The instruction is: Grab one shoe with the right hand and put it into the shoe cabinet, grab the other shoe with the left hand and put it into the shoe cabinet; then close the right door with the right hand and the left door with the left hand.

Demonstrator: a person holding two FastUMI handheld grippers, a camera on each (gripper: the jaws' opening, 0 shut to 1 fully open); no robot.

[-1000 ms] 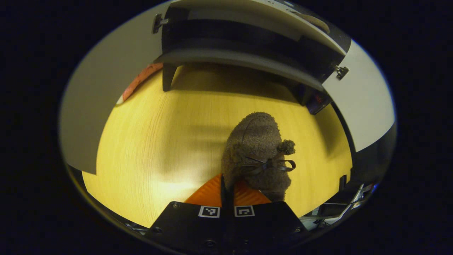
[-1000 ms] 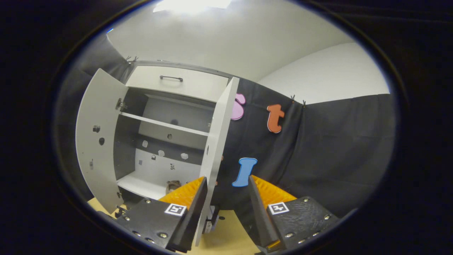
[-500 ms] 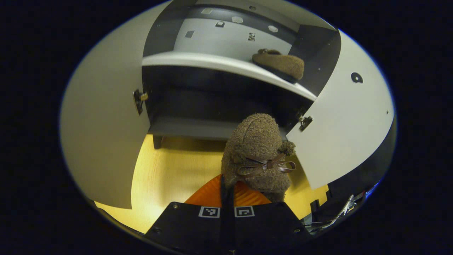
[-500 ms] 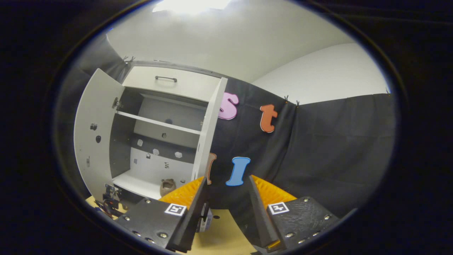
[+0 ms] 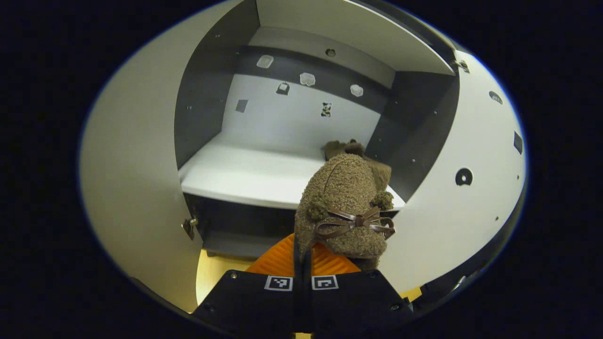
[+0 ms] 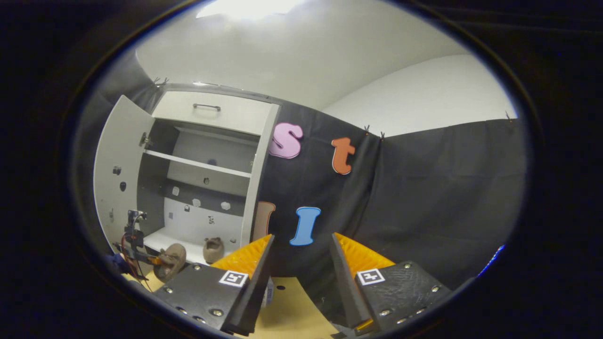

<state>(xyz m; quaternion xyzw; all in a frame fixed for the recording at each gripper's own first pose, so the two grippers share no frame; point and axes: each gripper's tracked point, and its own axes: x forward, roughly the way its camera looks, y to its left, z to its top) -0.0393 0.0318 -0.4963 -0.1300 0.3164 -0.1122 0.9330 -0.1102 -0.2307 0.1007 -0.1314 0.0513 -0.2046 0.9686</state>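
While left gripper (image 5: pixel 301 252) carries second shoe (image 5: pixel 346 202) toward shoe cabinet (image 5: pixel 282 122), jaws closed on heel edge, shoe hangs forward of fingers, clear of floor. Grip at rear leaves toe free to enter first. Long axis runs along fingers; toe points at lower shelf (image 5: pixel 245 174), bow faces up. First shoe (image 6: pixel 213 248) sits on shelf, right rear. Right gripper (image 6: pixel 299 263) waits aside, jaws wide, empty. Both doors open.
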